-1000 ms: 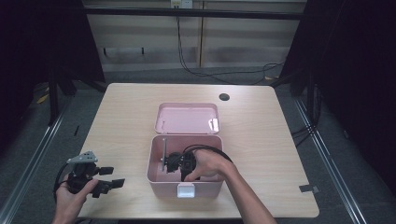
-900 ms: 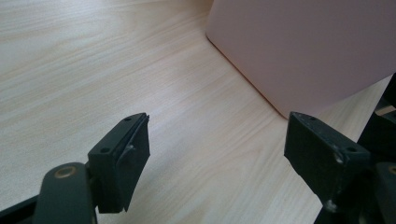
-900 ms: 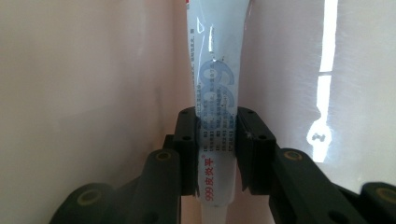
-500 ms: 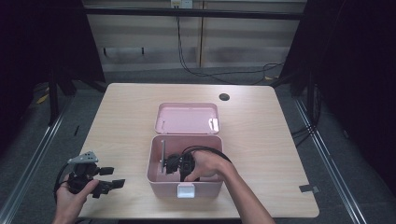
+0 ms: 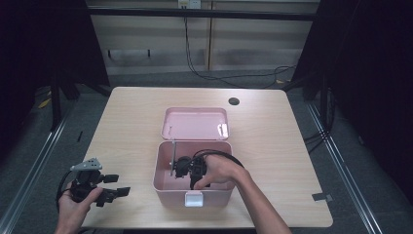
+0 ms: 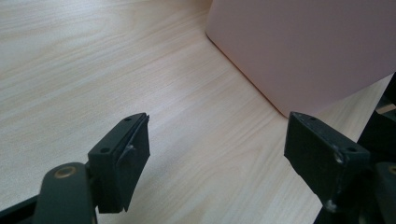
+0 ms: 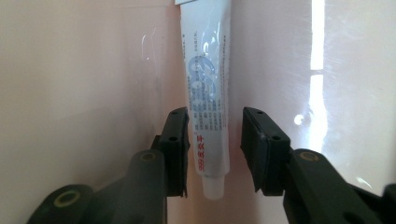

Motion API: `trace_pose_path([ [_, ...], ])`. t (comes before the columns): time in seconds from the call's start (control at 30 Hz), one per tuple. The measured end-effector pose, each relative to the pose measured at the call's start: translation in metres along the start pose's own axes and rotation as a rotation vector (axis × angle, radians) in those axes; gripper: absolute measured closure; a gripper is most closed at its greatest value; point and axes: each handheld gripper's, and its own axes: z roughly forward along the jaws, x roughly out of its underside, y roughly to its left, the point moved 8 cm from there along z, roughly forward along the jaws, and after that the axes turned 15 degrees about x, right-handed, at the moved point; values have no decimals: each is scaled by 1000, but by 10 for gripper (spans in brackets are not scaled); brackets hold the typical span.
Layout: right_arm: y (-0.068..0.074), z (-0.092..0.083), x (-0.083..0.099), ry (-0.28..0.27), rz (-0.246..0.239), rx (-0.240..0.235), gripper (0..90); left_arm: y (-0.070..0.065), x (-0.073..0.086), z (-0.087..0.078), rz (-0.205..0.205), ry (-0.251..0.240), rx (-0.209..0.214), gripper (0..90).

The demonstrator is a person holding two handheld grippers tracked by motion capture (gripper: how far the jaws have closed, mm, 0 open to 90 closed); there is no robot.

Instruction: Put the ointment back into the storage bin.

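Little has shifted except the right gripper (image 7: 212,149), whose jaws have just been opening around the toothpaste tube (image 7: 208,98). It lies loose between them on the floor of the pink box (image 5: 168,183), apparently released there. The left gripper (image 6: 219,154) waits wide open and empty over the desk (image 6: 93,70).

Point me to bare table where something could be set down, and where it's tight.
Free: the wide strip of table left of the pink box, up to the far edge; also right of the box toward the right edge, past the grommet hole. Crowded: inside the box, where the right tool stands over the toothpaste tube.
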Motion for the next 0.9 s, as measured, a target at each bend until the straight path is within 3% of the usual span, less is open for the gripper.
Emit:
trace_pose_path([
  [0.13, -3, -8, 2, -15, 11, 32, 597, 0, 0, 0, 1, -1, 0, 222],
  [0.3, -7, -30, 5, -89, 43, 83, 588, 0, 0, -1, 1, -1, 0, 222],
  [0.9, -17, -82, 26, -151, 148, 192, 570, 1, 0, 0, -1, 0, -6, 222],
])
